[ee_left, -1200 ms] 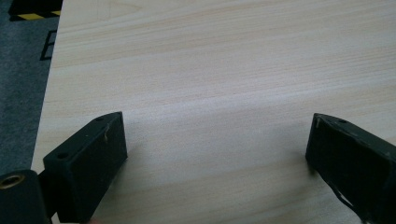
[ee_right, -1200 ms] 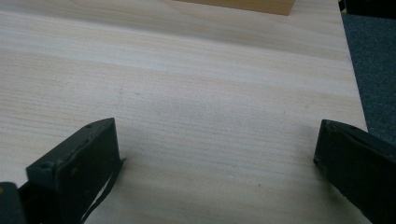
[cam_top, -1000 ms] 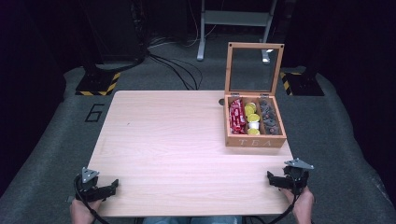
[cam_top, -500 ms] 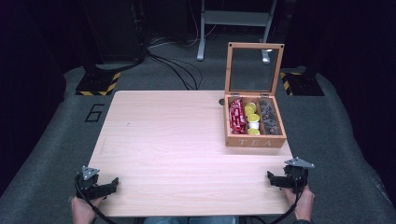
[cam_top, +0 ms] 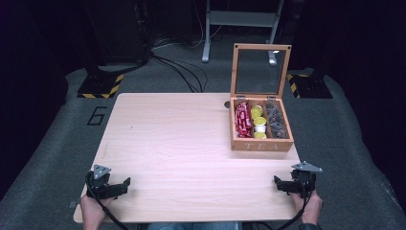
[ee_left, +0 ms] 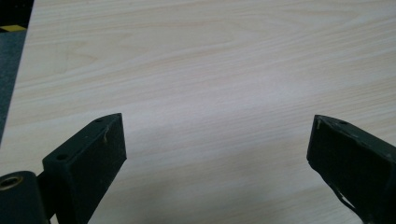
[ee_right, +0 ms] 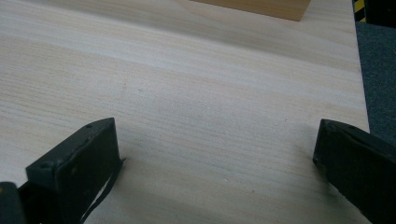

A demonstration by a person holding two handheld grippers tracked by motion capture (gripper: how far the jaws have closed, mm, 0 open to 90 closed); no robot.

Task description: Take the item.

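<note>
The left gripper (cam_top: 125, 182) rests at the near left corner of the pale wooden tabletop (cam_top: 177, 143), its fingers (ee_left: 88, 158) spread wide over bare wood and holding nothing. The right gripper (cam_top: 277, 182) sits at the near right corner, its fingers (ee_right: 81, 158) likewise wide apart and empty. The wooden tea box (cam_top: 261, 143) stands well apart from both on the far right, lid upright, nearer the right gripper, with red packets, yellow capsules and dark pieces in its three compartments.
</note>
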